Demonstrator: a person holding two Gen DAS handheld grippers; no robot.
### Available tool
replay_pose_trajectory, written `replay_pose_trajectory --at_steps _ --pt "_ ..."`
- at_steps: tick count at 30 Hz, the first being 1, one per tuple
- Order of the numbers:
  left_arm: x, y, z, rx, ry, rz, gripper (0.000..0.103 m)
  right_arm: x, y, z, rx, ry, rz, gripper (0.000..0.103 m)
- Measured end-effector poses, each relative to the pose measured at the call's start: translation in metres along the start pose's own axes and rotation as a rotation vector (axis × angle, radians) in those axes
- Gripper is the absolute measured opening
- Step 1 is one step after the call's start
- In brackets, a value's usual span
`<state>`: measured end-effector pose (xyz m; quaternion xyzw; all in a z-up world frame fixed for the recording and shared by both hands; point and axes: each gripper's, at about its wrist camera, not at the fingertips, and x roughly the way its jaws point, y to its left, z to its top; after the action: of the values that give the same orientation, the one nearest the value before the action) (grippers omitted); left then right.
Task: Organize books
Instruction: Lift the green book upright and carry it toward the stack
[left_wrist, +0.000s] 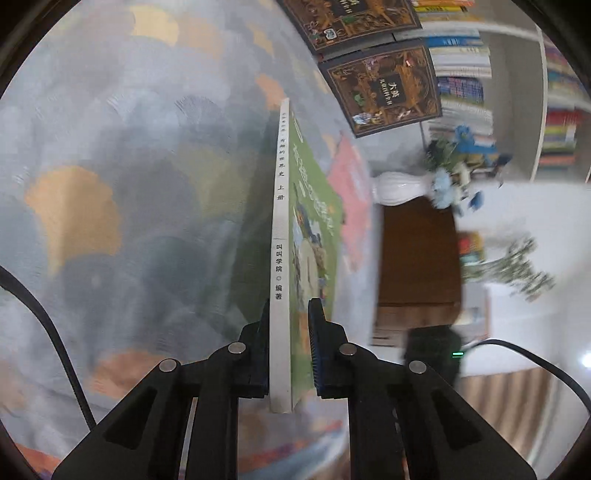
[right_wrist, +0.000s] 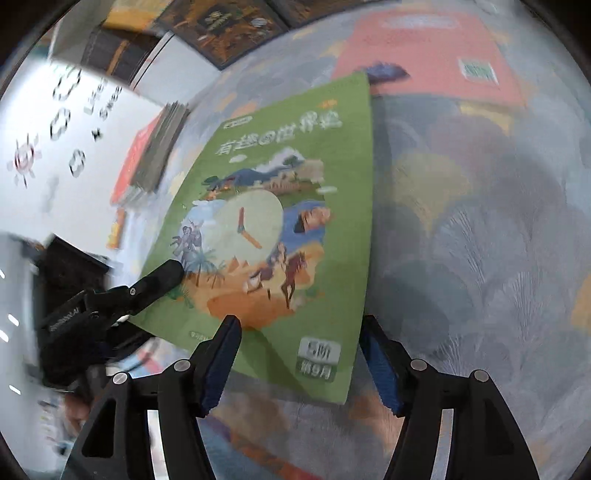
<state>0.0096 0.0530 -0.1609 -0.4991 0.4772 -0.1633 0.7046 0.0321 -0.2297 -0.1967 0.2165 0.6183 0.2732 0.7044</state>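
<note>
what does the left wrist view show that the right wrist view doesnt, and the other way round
Only the left wrist view shows the green book's white spine edge-on, clamped in the left gripper, plus a white vase of blue flowers and bookshelves.

Only the right wrist view shows the front cover with its clock picture, the open, empty right gripper, and a white panel with printed marks.

Both show the green book, a pink book beyond it, dark ornate books, and the blue-grey patterned carpet.

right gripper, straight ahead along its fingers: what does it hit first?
Likely the green illustrated book, whose lower cover edge sits between the open right gripper fingers. The left gripper holds that book at its side. Depth is uncertain.
</note>
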Motion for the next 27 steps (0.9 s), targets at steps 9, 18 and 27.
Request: replay_pose_trajectory --at_steps 9,18,27 --pt "0.014 -0.019 0.012 -0.048 0.093 -0.063 0.012 -0.002 -0.044 0.006 0.240 0.017 0.272 0.069" --pt "0.016 -0.016 0.017 -0.033 0.122 0.025 0.011 -0.001 -0.033 0.013 0.212 -0.090 0.286 0.045" --pt "0.008 -0.053 0.008 0.322 0.072 0.313 0.019 -0.013 0.012 0.000 -0.058 -0.141 0.036 0.039"
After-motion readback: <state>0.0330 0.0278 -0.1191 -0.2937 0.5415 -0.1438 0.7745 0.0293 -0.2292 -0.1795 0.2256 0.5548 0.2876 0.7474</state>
